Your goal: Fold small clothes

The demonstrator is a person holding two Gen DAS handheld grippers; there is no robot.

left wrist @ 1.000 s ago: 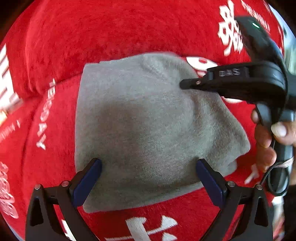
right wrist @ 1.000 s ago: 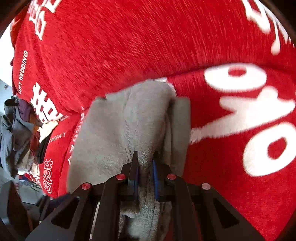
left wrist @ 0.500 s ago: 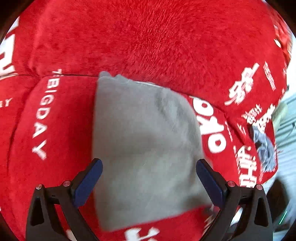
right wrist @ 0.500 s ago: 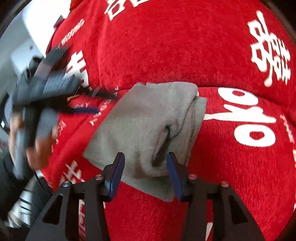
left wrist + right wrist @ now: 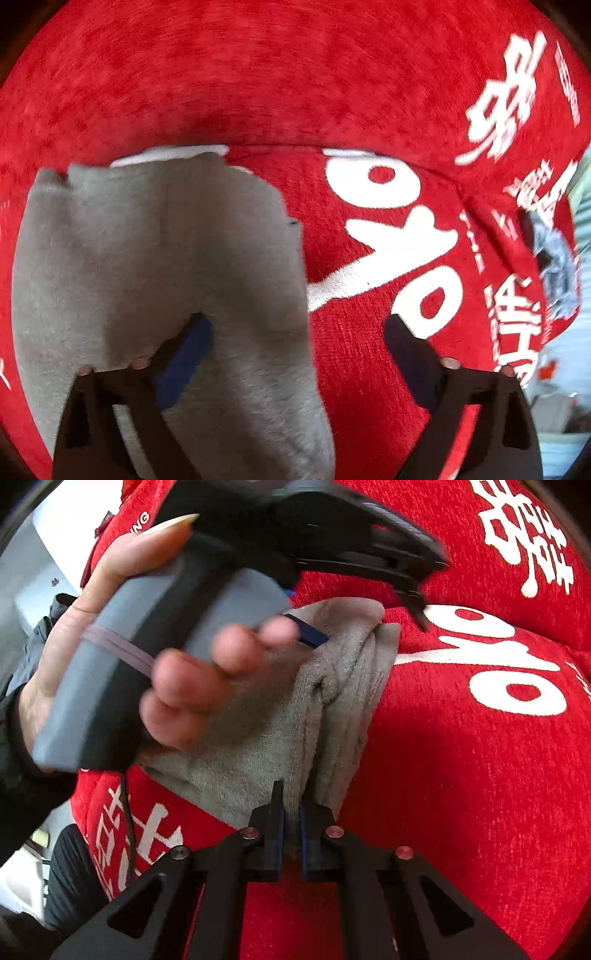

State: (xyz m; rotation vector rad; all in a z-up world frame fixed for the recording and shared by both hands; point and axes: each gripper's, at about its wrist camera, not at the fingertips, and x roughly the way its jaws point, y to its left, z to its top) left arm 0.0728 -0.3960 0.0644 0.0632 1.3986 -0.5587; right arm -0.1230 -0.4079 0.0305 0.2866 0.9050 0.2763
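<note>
Right wrist: your right gripper [image 5: 291, 816] has just clenched on the grey cloth [image 5: 258, 738]; keep the left gripper [image 5: 295, 350], jaws wide, pinning it flat

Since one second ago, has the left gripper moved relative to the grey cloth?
Yes. The left gripper, open, has shifted toward the right edge of the grey cloth; its right finger is now over the red cover.

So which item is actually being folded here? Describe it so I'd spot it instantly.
A red plush cover with white lettering fills both views. On it lies the small grey fleece garment, the only grey piece on the red. The right tongs pinch its near edge; the left tongs hang open above it.
</note>
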